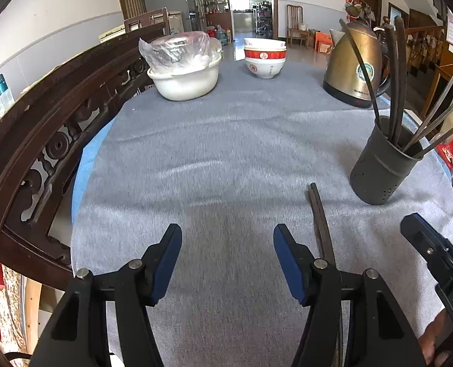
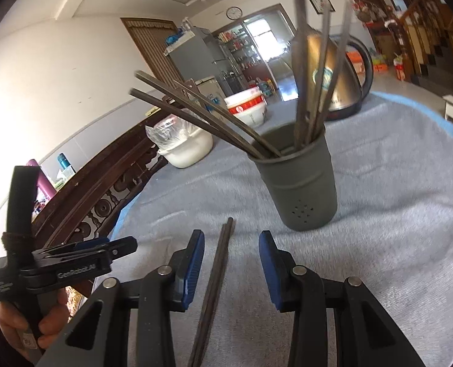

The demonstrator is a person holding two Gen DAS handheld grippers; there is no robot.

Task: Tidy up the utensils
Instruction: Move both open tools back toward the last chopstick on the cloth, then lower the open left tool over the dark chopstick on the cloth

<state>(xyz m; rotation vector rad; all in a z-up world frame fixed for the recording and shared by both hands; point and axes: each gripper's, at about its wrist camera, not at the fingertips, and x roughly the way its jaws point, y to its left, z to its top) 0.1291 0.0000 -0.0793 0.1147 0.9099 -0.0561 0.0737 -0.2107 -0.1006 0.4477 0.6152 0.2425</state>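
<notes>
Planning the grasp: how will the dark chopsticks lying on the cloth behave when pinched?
The chopsticks look thin and stiff, probably light. Lying as a loose pair between the open right claw, they may split or slip. The towel-like cloth probably limits rolling.

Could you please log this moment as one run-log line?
step: picking up | right gripper: open, fingers straddle dark chopsticks lying on cloth | left gripper: open, empty | holder: upright, several chopsticks inside

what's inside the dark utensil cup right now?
The cup holds several chopsticks, some leaning left, some near upright. Their lower ends and the cup's bottom are hidden by its wall. One more pair lies on the cloth outside, between the right gripper fingers.
</notes>
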